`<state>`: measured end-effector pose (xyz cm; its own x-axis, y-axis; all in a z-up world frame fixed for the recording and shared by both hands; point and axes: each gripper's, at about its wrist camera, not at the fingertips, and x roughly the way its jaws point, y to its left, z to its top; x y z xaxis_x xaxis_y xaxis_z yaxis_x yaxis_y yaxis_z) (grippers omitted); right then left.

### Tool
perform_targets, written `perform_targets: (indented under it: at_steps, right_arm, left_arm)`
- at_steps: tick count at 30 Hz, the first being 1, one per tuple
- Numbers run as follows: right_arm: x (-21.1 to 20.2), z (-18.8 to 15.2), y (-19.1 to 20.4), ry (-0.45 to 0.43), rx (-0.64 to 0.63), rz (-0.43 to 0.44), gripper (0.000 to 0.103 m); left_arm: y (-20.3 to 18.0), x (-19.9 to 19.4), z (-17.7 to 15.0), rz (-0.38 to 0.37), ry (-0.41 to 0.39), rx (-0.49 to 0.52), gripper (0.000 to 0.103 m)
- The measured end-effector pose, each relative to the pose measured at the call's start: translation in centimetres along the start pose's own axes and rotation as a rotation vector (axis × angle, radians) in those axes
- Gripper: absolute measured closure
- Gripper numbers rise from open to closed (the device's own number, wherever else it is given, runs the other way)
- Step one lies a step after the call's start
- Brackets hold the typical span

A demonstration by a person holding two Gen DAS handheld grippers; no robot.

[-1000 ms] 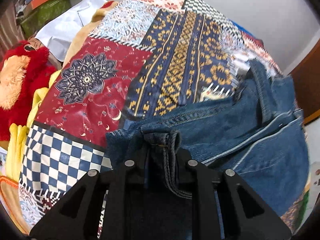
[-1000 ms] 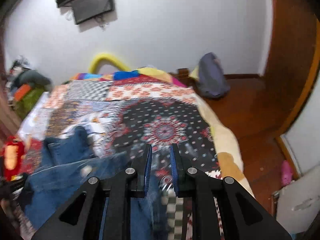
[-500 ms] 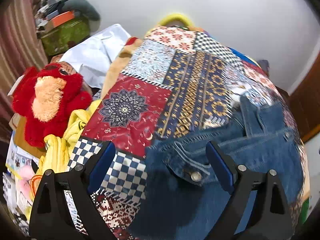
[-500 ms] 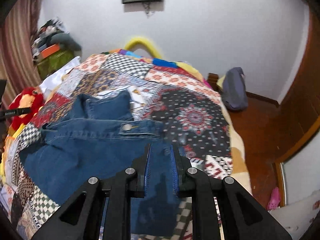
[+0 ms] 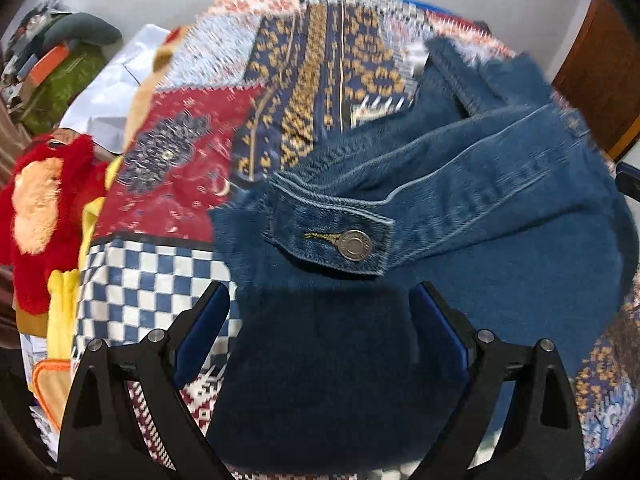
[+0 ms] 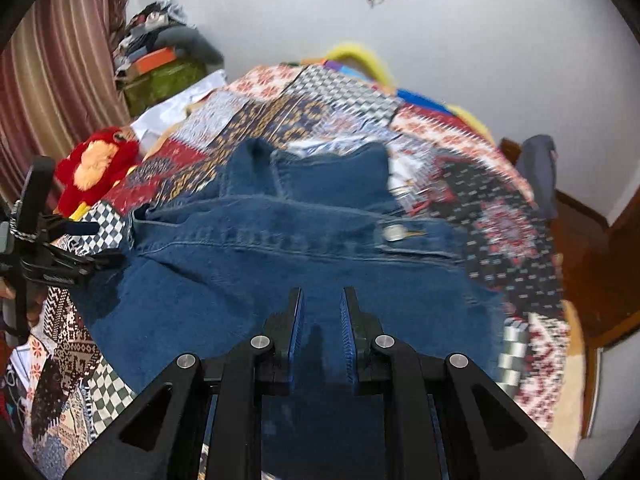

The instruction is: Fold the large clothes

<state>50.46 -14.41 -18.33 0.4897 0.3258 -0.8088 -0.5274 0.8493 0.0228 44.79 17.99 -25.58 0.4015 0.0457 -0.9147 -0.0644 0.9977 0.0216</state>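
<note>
Here a patchwork quilt (image 6: 500,216) covers the bed, and one denim jacket (image 6: 280,264) lies spread on it, directly ahead of both grippers. Its sleeve is folded across the body, and one cuff with one metal button (image 5: 354,245) lies just ahead of the left gripper (image 5: 320,312), whose jaws are spread wide above the denim, gripping nothing. The right gripper (image 6: 320,312) has its jaws nearly together, with a narrow gap, and no cloth is between them. To the left of both grippers one red plush toy (image 5: 38,208) sits beside the bed edge. To the right of the right gripper the quilt ends at a wooden floor (image 6: 588,240)
</note>
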Motion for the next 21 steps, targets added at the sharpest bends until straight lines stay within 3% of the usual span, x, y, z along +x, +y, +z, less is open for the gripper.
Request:
perform_targets:
  at_steps: [6, 9, 15, 17, 18, 19, 21]
  right_arm:
    - [5.4, 0.8, 1.3, 0.076, -0.008, 0.013, 0.089]
    - [7.6, 1.4, 1.1, 0.063, -0.014, -0.055, 0.089]
    - [8.4, 2.0, -0.9, 0.057, 0.023, -0.051, 0.089]
    - [8.1, 1.9, -1.4, 0.039, 0.013, -0.151, 0.089]
    - [8.2, 1.6, -1.9, 0.039, -0.009, -0.272, 0.089]
    - [8.2, 1.2, -2.4, 0.046, -0.016, -0.300, 0.089]
    - [7.9, 0.5, -4.1, 0.058, 0.019, -0.268, 0.089]
  left_arm:
    - [2.0, 2.9, 2.4, -0.013, 0.011, -0.094, 0.009]
    - [3.4, 3.6, 3.4, 0.080, -0.019, -0.128, 0.007]
    - [6.1, 4.7, 3.6, 0.119, -0.049, -0.221, 0.000]
    - [6.8, 4.8, 3.3, 0.108, -0.060, -0.245, 0.000]
    - [6.8, 4.6, 3.2, 0.103, -0.061, -0.254, 0.000]
    - [6.7, 4.4, 3.1, 0.109, -0.064, -0.250, 0.000]
    - [6.3, 3.8, 3.0, 0.150, -0.076, -0.205, 0.000]
